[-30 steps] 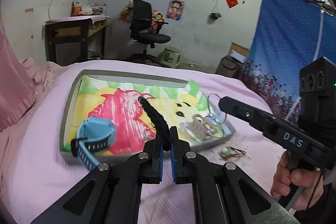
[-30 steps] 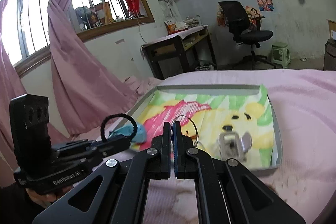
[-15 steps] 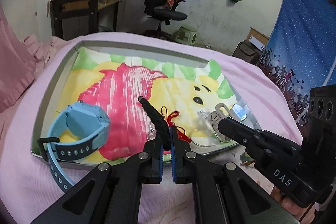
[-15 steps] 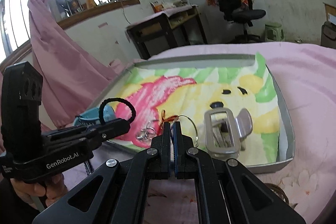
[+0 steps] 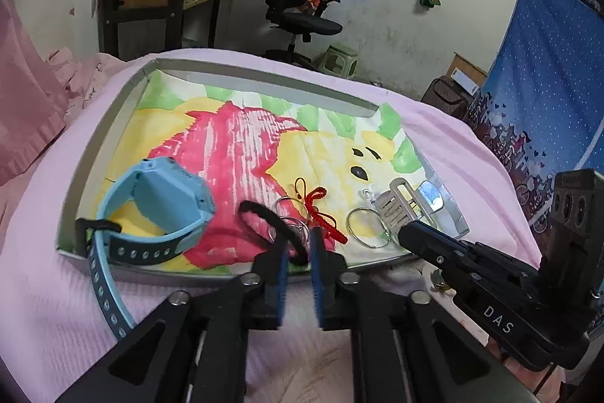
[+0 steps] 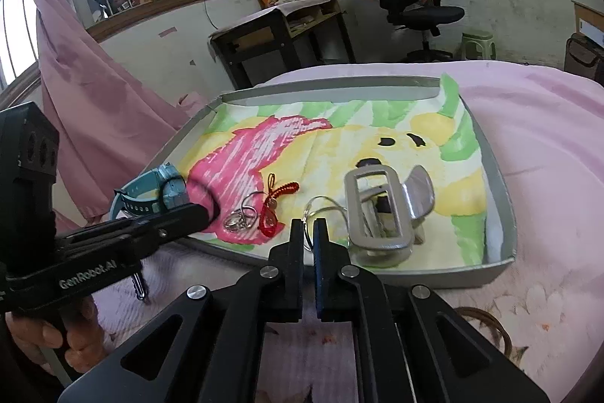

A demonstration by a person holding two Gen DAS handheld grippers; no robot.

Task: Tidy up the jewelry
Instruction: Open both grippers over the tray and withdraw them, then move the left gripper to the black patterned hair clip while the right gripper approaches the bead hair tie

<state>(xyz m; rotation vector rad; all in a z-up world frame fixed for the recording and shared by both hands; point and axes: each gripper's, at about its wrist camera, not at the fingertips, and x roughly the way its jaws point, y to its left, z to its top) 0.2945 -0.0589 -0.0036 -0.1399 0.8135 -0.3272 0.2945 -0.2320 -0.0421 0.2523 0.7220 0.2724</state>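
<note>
A grey tray (image 5: 113, 123) lined with a cartoon cloth lies on the pink bed. Near its front edge are a blue watch (image 5: 166, 199), two small silver rings (image 5: 290, 221), a red knotted cord (image 5: 321, 210), a thin silver hoop (image 5: 349, 225) and a grey hair clip (image 5: 400, 203). My left gripper (image 5: 298, 244) is opening; the black hair tie (image 5: 264, 218) rests on the cloth, its end loose between the jaws. My right gripper (image 6: 309, 233) is parting slightly. The hoop (image 6: 307, 210) lies flat on the cloth, its wire in the gap, beside the clip (image 6: 377, 214).
A brown bracelet (image 6: 490, 323) lies on the bedspread right of my right gripper. A person's hand (image 6: 45, 331) holds the left gripper's handle. Behind the bed stand a desk (image 6: 287, 29), an office chair (image 5: 298, 6) and a blue curtain (image 5: 547, 82).
Both grippers came down to the tray's front edge. The hair tie and the hoop, carried in shut jaws before, now rest on the cloth, and both pairs of jaws have parted.
</note>
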